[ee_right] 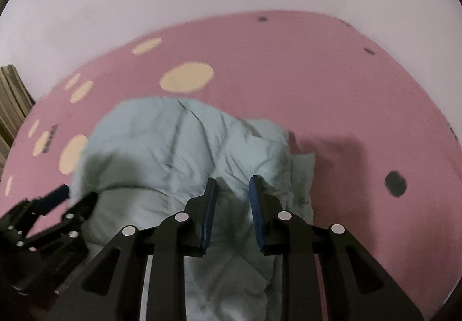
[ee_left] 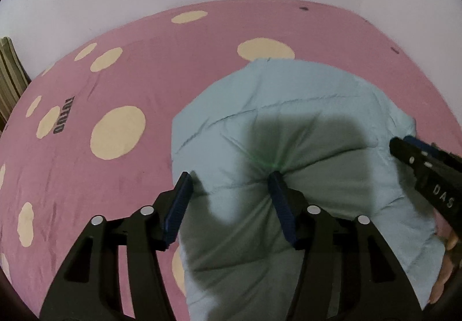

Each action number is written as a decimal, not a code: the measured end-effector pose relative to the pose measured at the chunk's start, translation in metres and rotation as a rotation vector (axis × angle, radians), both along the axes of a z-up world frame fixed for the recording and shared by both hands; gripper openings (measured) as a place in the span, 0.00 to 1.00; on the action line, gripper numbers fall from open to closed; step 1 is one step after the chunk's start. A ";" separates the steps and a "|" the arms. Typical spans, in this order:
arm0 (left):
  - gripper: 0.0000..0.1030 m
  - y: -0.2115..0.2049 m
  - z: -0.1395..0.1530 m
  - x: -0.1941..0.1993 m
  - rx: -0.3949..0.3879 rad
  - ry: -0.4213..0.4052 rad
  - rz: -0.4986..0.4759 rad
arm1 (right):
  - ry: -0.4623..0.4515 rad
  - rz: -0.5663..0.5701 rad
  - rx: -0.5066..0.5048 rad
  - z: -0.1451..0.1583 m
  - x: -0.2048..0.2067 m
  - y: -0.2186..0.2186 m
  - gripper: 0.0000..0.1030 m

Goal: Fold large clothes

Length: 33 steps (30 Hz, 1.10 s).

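Garment (ee_left: pixel 288 124): a pale blue-green, quilted, padded piece lying on the pink bed sheet (ee_left: pixel 144 75), gathered into a thick folded bundle.

Left gripper (ee_left: pixel 229 185): jaws stand apart, straddling the bundle's near left edge. The right-hand pad dents the padding at a stitched pucker; no clamp on the fabric is evident.

Right gripper (ee_right: pixel 232 191): jaws narrowly parted above the bundle's right portion. Fabric shows in the gap, but the pads do not appear to press it.

Progress, as judged: the main folds seem made, since the garment is compact and several layers thick. Its right side in the right wrist view remains rumpled, with a loose flap protruding. Squaring and flattening appear outstanding.

Materials: the shell is smooth, finely creased and puffy between seams. The sheet is matte, flat and printed with cream spots (ee_left: pixel 118 133).
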<state>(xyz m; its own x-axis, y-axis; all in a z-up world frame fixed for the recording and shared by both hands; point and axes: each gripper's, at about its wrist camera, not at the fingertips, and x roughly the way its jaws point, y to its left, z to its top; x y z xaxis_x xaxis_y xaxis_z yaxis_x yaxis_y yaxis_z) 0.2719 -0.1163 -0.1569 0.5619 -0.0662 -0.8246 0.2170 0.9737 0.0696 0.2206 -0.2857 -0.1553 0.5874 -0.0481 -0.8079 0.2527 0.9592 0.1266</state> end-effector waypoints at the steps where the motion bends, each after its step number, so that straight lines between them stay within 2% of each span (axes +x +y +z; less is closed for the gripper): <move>1: 0.58 -0.001 -0.004 0.001 -0.001 0.002 0.000 | 0.006 -0.005 0.009 -0.008 0.000 -0.003 0.24; 8: 0.60 -0.006 -0.026 0.010 0.003 0.023 0.002 | 0.011 -0.018 0.038 -0.043 0.005 -0.008 0.23; 13: 0.60 -0.009 -0.031 0.011 0.016 0.024 0.002 | 0.008 -0.023 0.028 -0.046 0.010 -0.007 0.23; 17: 0.60 0.005 -0.010 -0.004 -0.034 0.008 0.008 | -0.016 -0.020 0.017 -0.030 -0.003 -0.004 0.24; 19: 0.60 0.014 0.004 -0.016 -0.073 0.006 0.018 | -0.046 -0.028 0.032 -0.011 -0.022 -0.002 0.24; 22: 0.60 0.026 0.026 -0.048 -0.099 -0.044 0.009 | -0.090 -0.006 0.024 0.013 -0.049 0.004 0.24; 25: 0.60 0.035 0.028 -0.065 -0.108 -0.050 0.007 | -0.115 0.024 0.010 0.025 -0.081 0.015 0.24; 28: 0.60 0.039 0.012 -0.076 -0.134 -0.005 0.014 | -0.103 0.042 -0.015 0.019 -0.103 0.024 0.24; 33: 0.61 0.035 -0.008 -0.078 -0.095 0.006 -0.007 | -0.037 0.054 -0.014 -0.015 -0.105 0.029 0.26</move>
